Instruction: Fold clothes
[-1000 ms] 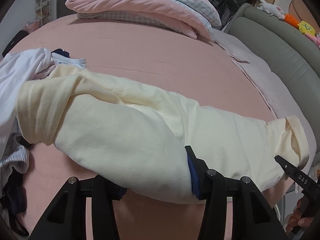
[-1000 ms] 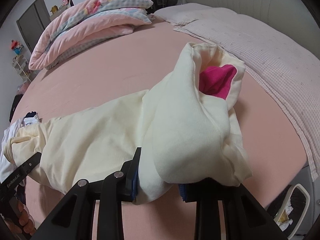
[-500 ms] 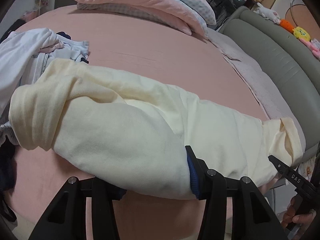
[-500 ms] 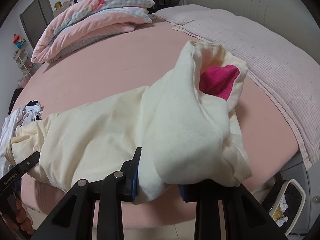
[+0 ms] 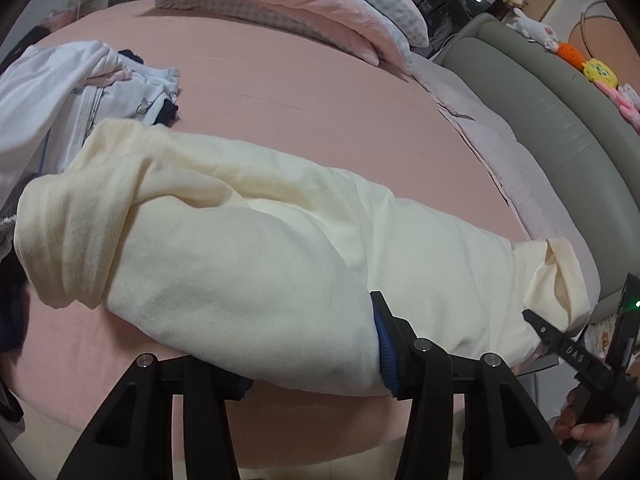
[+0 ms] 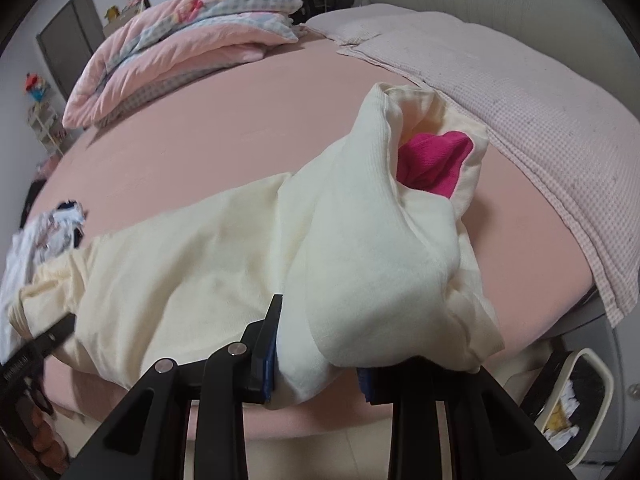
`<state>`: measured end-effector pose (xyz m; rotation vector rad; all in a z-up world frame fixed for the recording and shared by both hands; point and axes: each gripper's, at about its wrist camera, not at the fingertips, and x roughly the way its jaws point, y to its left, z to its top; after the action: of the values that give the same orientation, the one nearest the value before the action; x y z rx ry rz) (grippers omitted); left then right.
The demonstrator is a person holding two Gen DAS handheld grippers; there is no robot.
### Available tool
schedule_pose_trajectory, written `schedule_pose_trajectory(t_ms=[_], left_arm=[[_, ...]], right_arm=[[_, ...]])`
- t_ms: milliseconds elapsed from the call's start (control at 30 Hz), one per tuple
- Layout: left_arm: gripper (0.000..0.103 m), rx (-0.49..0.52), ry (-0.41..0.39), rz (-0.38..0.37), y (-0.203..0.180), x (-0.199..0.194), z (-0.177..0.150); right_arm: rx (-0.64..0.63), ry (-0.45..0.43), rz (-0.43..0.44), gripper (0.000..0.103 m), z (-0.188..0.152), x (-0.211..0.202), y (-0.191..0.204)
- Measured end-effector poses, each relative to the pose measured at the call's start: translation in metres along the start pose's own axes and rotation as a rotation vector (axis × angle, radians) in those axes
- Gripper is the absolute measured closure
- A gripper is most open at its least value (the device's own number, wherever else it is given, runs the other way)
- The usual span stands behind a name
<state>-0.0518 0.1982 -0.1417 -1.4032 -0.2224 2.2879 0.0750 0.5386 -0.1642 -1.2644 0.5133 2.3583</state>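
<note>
Garment (image 5: 248, 280) clamped in both hand-held grippers, spanning between.

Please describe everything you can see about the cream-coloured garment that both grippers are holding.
The cream garment looks like soft, thick knit with ribbed bands at both ends. It is bunched and stretched lengthwise over the pink bed, near its front edge. The left gripper clamps one end, the right gripper the other. At the right end its opening shows a magenta lining. Its left end lies near a pile of white clothes.
</note>
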Motion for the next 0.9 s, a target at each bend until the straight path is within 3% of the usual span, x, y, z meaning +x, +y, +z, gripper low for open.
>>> schedule_pose_trajectory(t_ms=[267,400,600,900], left_arm=[[0.053,-0.070,0.052,-0.025,0.008,-0.001,0.002],[0.050,-0.082,0.055,-0.026,0.010,-0.009,0.000],[0.045,-0.041,0.040,-0.012,0.013,-0.025,-0.011],[0.043,0.056,-0.008,0.141,0.022,-0.047,-0.018]], right_arm=[[0.011,0.014,-0.013,0.067,-0.001,0.005,0.000],[0.035,0.052,-0.053,0.052,0.002,0.008,0.000],[0.074,0.064,-0.068,0.043,-0.004,-0.001,-0.005],[-0.004,0.031,-0.135,0.038,-0.011,-0.016,0.004]])
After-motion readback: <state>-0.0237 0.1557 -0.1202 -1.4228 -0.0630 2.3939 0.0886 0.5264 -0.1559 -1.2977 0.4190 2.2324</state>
